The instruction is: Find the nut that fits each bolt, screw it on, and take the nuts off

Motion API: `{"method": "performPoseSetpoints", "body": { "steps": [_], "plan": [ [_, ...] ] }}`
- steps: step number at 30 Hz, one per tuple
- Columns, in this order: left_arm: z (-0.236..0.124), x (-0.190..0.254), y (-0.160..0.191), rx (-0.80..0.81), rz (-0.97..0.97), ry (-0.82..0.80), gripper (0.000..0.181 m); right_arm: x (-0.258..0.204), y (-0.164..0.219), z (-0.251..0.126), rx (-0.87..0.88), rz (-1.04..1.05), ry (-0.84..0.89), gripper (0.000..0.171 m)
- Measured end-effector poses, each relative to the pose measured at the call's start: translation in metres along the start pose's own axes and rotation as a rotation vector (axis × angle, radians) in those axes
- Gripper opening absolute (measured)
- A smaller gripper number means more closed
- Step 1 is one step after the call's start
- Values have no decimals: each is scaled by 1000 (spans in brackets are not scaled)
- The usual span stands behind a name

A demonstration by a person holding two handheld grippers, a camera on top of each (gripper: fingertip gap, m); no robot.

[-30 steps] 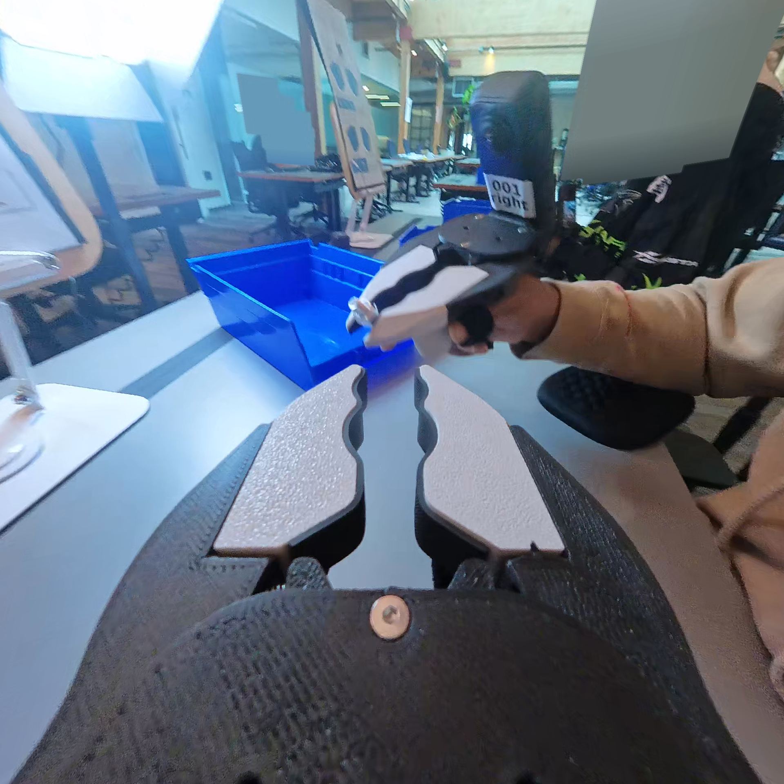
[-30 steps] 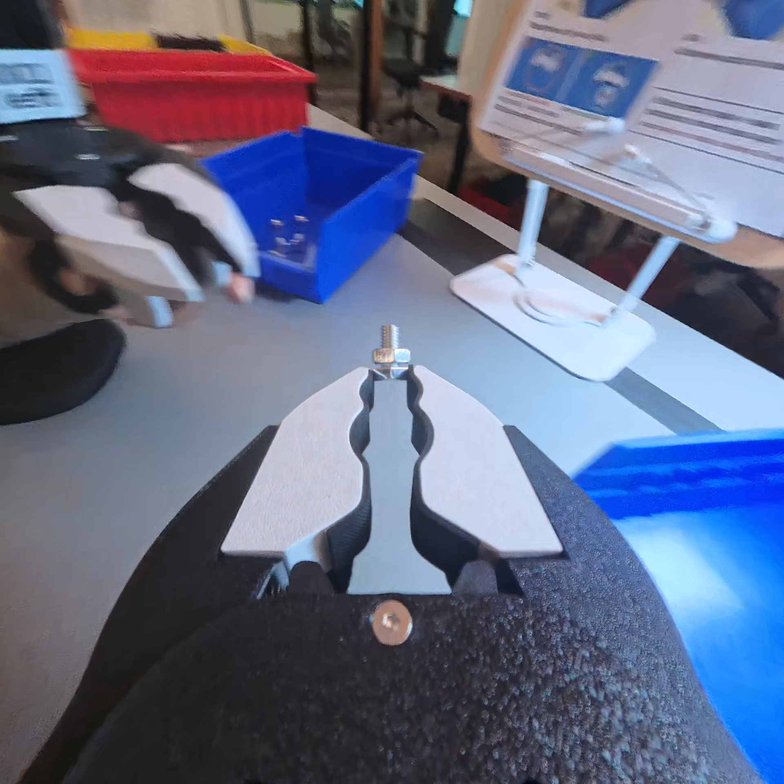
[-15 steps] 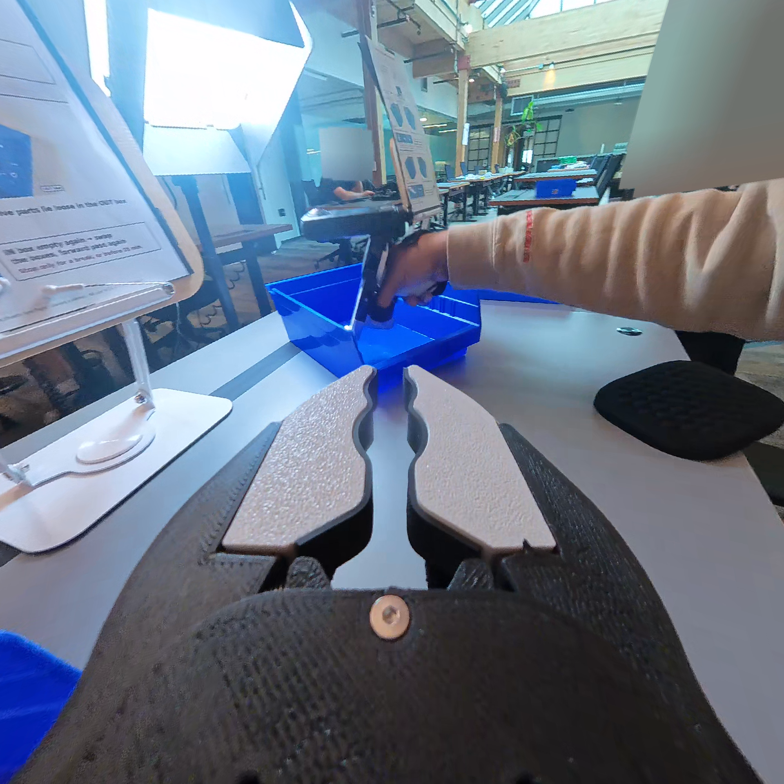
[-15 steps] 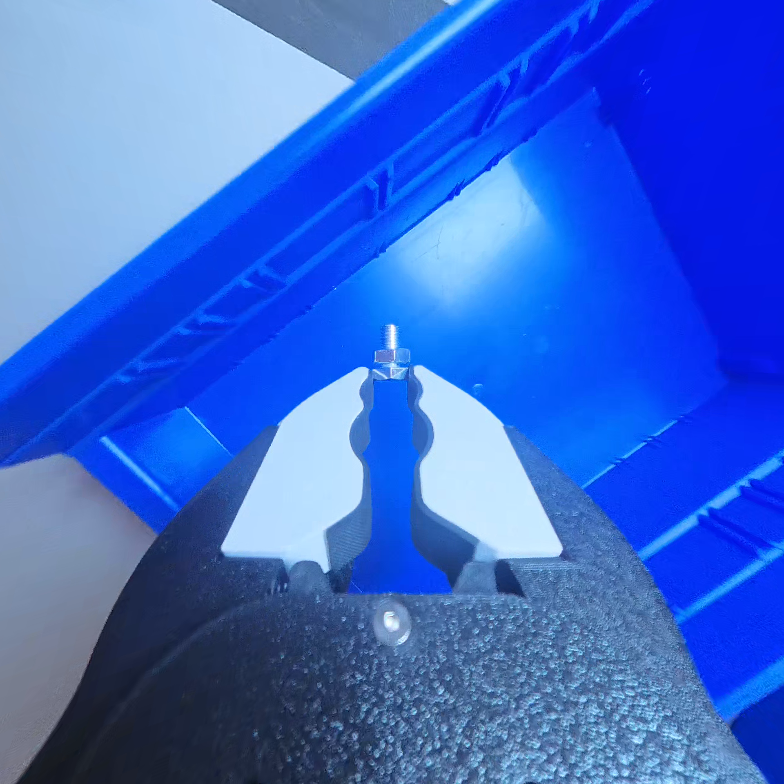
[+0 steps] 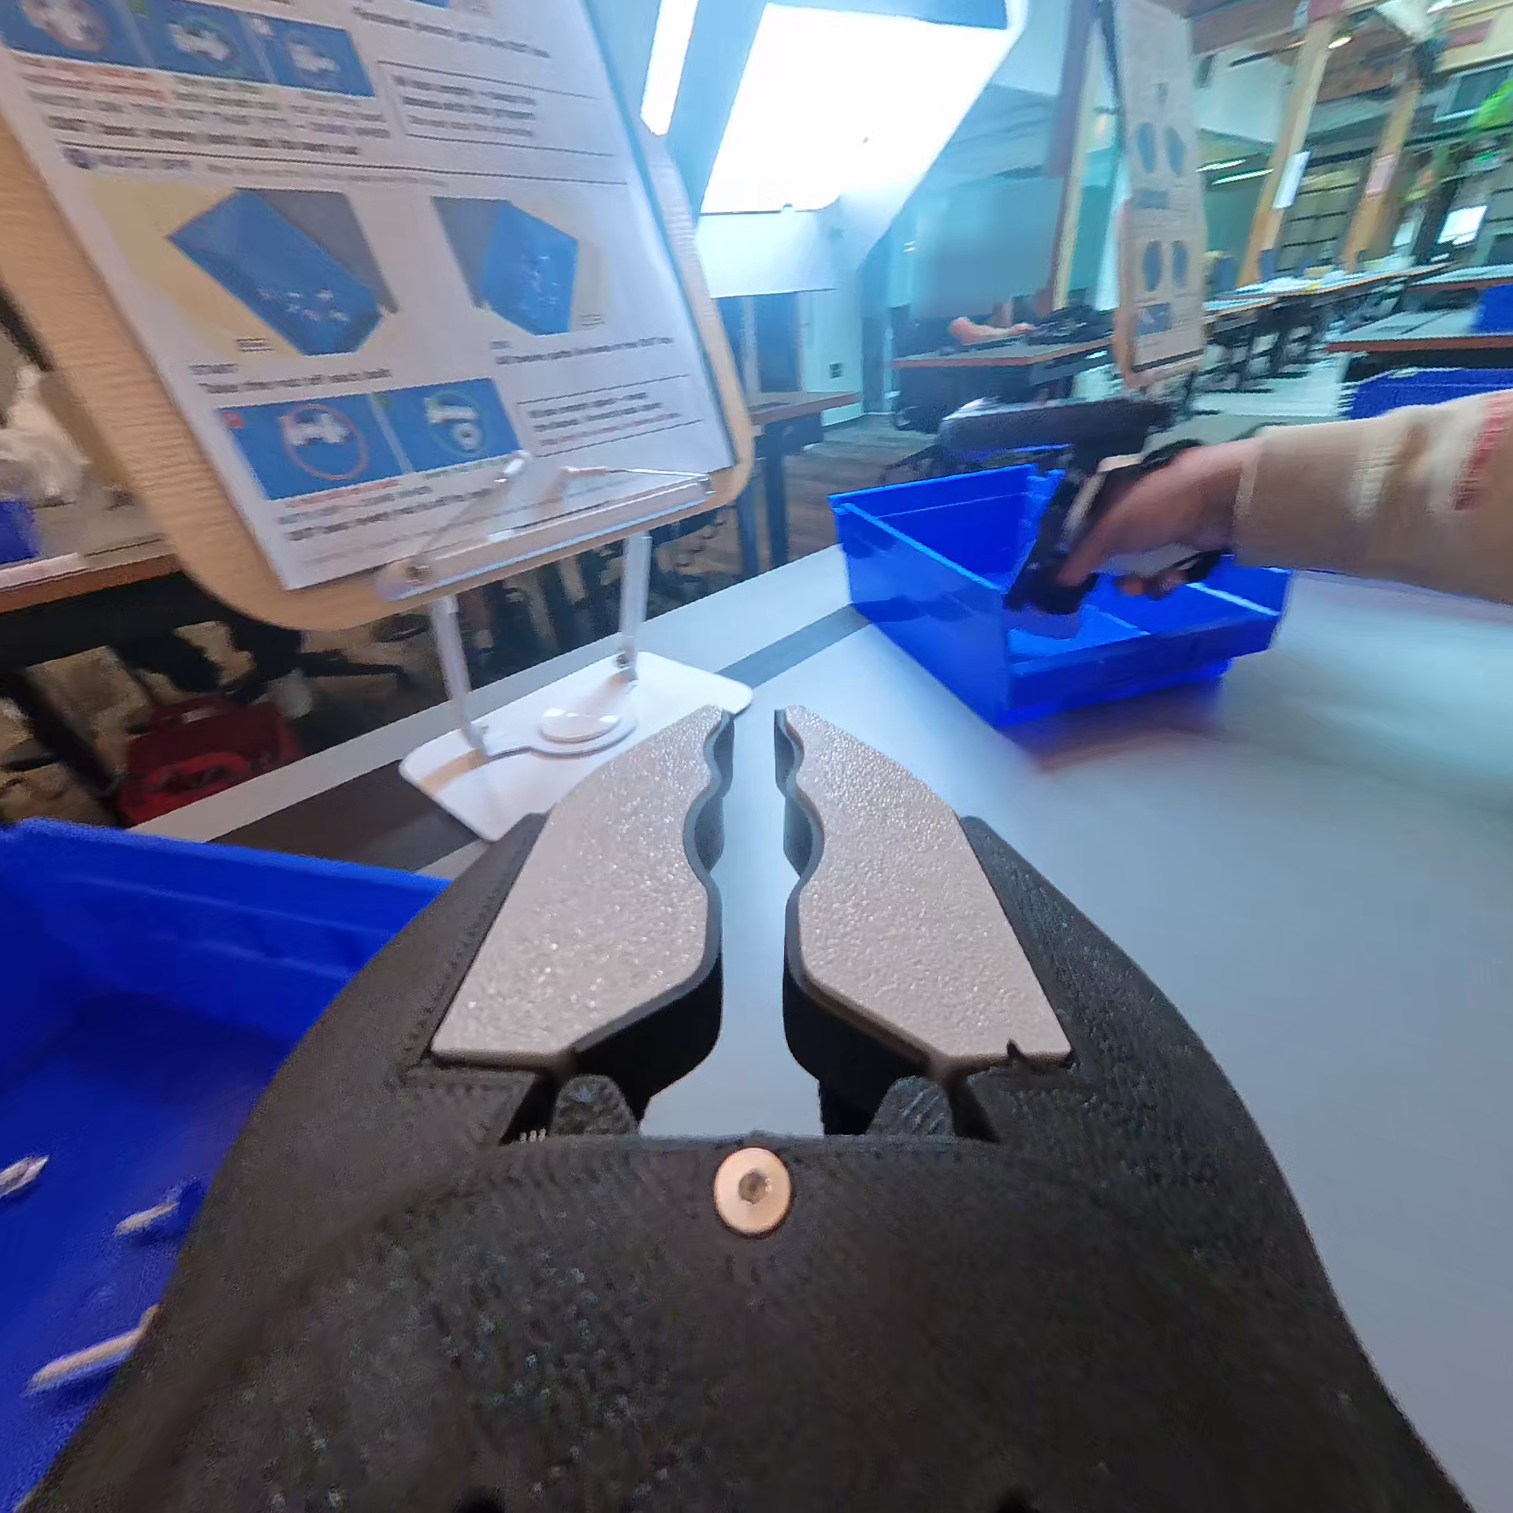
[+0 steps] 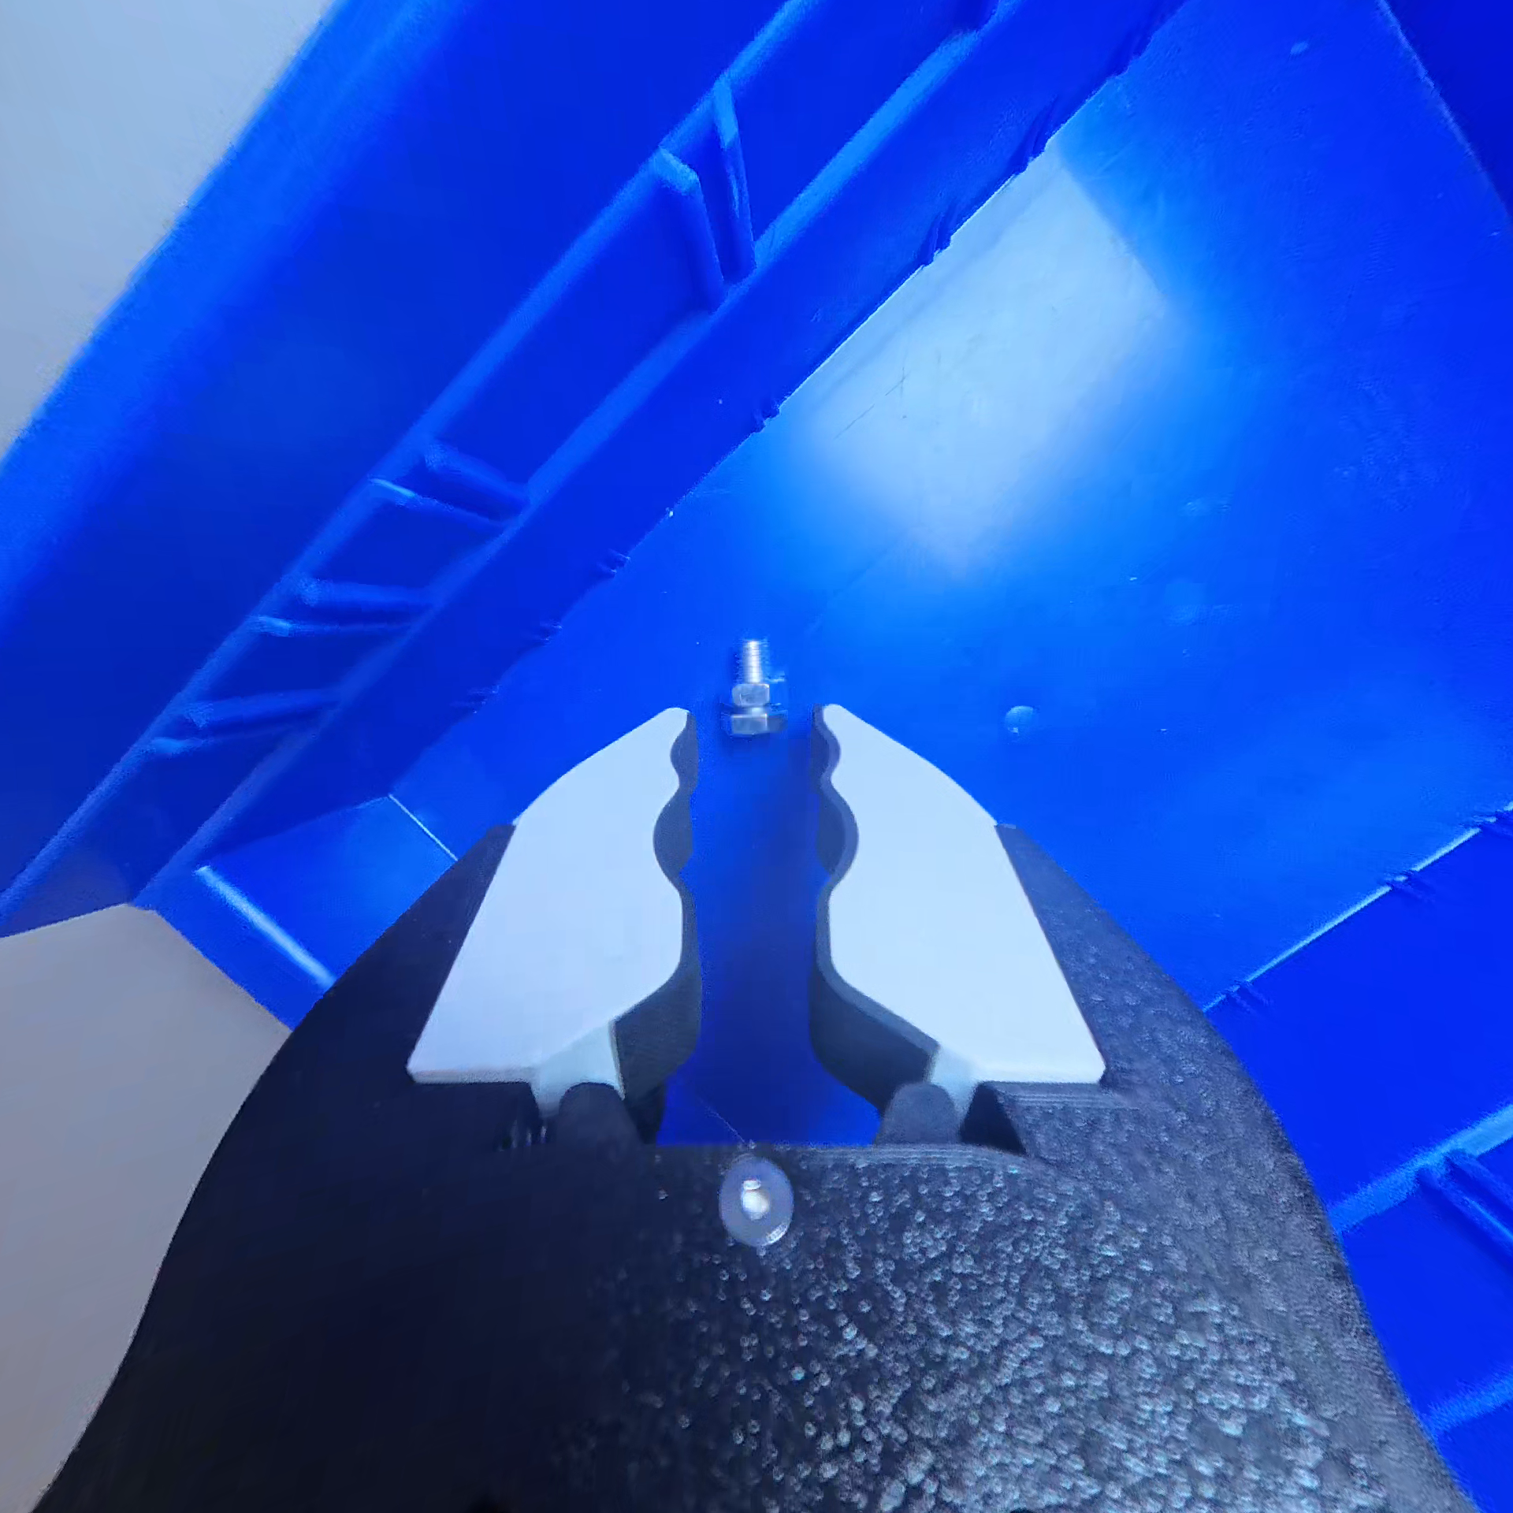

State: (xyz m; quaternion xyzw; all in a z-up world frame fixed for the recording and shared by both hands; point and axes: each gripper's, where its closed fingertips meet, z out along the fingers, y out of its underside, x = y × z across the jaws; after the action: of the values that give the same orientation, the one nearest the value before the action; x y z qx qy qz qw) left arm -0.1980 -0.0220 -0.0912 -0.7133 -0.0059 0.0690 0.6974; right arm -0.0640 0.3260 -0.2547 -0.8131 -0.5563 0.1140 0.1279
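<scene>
My right gripper (image 6: 753, 716) points down into the blue bin (image 6: 1064, 508), jaws released. The bolt (image 6: 755, 692) with its nut sits just beyond the tips, touching neither. My left gripper (image 5: 749, 720) hangs over the desk (image 5: 1228, 860), jaws nearly together, empty.
</scene>
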Motion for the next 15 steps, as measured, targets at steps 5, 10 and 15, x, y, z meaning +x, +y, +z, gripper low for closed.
{"method": "performPoseSetpoints", "body": {
  "steps": [5,10,15],
  "plan": [
    [-21,-60,-2,-97,-79,-128,15,-24,-26,-62,394,-103,-1,26],
    [-42,-118,28,-336,-196,-204,20,-98,-4,-147,825,-219,-146,26],
    [-53,-167,86,-728,-179,-290,22,-158,50,-150,970,-247,-293,26]
  ]
}}
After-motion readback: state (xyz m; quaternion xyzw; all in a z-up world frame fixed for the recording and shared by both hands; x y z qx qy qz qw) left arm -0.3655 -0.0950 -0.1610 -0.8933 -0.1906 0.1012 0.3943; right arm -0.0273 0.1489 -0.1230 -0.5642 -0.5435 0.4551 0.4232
